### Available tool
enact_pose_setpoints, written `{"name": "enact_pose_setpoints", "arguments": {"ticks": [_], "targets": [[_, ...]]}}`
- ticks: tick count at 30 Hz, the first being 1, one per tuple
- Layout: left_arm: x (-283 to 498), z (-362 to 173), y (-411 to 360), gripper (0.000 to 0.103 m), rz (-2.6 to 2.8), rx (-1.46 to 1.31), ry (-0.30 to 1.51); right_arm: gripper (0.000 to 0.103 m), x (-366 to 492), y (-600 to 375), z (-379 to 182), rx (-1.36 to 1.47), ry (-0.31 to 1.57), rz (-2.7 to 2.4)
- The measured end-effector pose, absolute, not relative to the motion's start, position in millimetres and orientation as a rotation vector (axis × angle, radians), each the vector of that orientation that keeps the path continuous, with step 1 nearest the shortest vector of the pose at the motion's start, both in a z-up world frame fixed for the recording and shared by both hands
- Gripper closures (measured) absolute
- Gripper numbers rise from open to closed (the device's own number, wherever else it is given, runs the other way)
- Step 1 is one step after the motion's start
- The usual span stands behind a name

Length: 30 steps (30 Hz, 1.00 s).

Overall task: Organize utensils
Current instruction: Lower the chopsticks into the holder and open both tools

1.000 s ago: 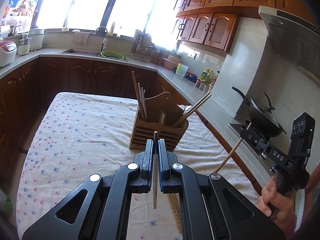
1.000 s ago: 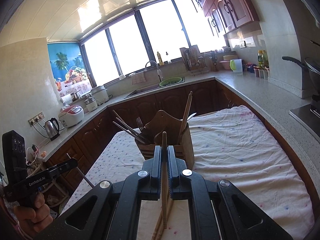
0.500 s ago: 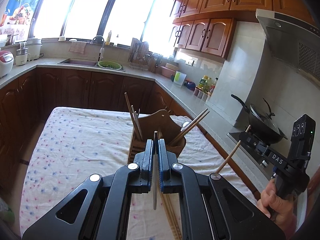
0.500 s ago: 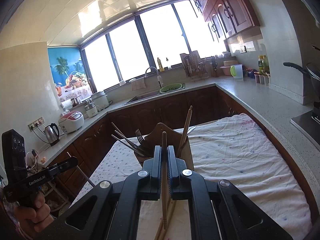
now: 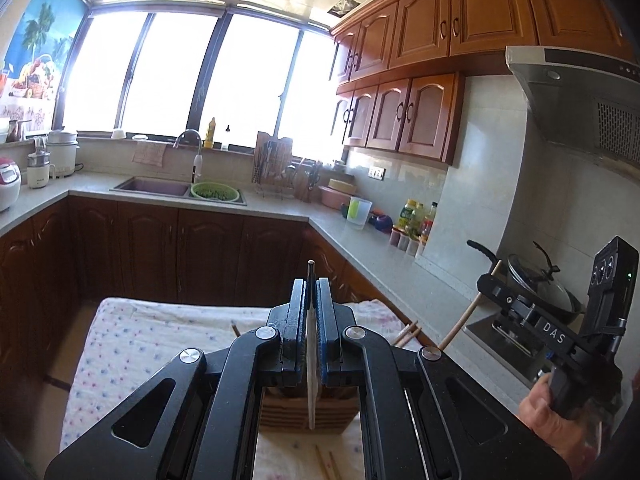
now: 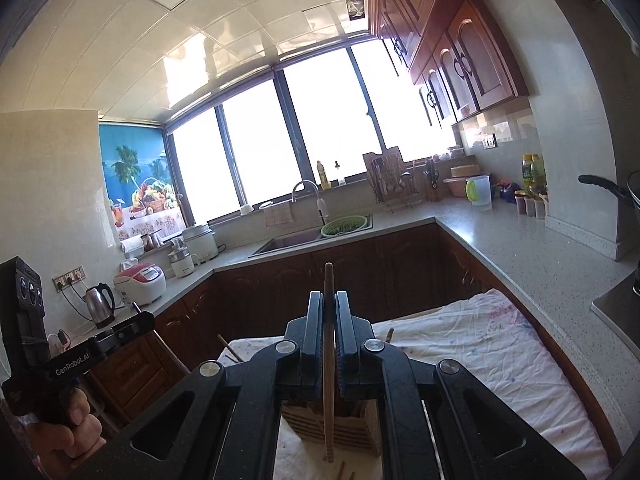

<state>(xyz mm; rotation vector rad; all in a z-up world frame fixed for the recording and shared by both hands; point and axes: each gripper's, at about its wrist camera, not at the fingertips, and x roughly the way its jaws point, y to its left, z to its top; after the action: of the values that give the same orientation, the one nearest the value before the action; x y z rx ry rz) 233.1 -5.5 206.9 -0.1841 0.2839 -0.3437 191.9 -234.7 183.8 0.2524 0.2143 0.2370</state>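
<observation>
While each hand-held gripper (image 5: 311, 300) (image 6: 329, 312) stays clamped on a chopstick (image 5: 310, 344) (image 6: 329, 360), both have tilted up, hiding most of the holder (image 5: 306, 408).

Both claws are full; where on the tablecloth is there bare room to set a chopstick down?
Bare tablecloth lies right of the wooden utensil holder; more to its left. Crowded: loose chopsticks lie on the near strip, in front of the holder.

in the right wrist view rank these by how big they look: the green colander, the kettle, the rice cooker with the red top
1. Rice cooker
2. Green colander
3. Kettle
Rice cooker and colander look close, and distance from the camera differs, so this is apparent size only.
</observation>
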Motion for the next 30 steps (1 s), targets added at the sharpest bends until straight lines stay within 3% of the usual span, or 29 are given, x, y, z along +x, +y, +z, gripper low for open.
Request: {"name": "enact_pose_setpoints", "arguments": {"ticks": [9,30], "targets": [[281,200,-18,0.099,-0.288,-0.182,0.264,0.098,229,-230,190,0.241,0.168,0.201],[288,102,-33,0.099,-0.272,-0.164,0.443,0.098,250,-225,104,0.248,0.330,0.171]]}}
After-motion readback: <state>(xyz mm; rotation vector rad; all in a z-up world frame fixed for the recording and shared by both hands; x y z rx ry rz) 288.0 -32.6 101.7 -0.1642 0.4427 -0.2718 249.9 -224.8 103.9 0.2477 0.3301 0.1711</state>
